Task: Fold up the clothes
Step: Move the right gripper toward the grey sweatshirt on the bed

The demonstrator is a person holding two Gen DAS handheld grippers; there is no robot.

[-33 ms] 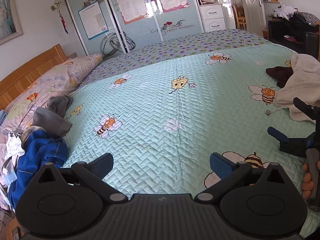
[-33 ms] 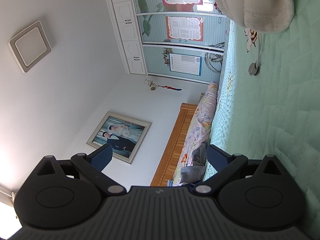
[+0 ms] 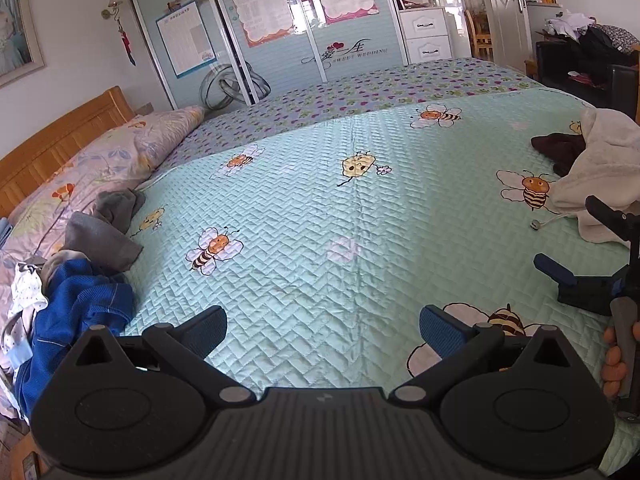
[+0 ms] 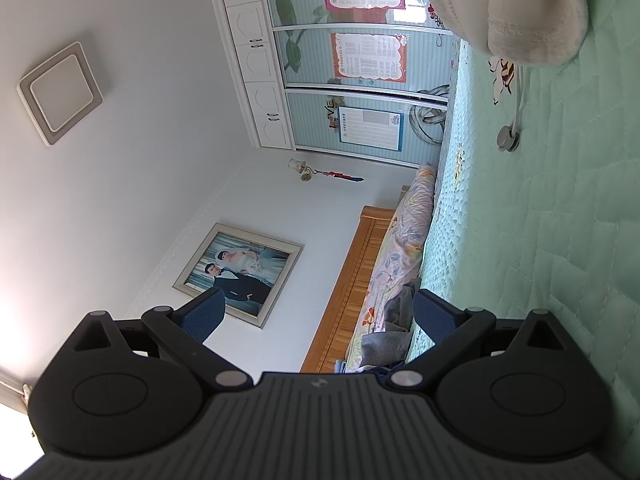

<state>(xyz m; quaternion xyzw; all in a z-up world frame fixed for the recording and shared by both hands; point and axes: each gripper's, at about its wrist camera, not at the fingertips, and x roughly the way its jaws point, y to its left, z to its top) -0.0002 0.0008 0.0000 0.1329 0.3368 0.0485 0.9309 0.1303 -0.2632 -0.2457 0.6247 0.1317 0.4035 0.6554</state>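
Bedroom, big bed with mint bee-print quilt (image 3: 320,240) mostly bare across the middle, wardrobe doors (image 3: 280,40) behind and wooden headboard (image 3: 60,136) at the left edge. Cream garment (image 3: 600,176) heaped at the quilt's right edge over a dark brown piece (image 3: 558,150); blue, grey and white clothes pile (image 3: 76,280) sits at the left by the pillows. Left gripper (image 3: 322,326) hovers spread wide over bare quilt holding nothing; right gripper (image 4: 316,312), rolled sideways near the cream garment, also spread and empty.
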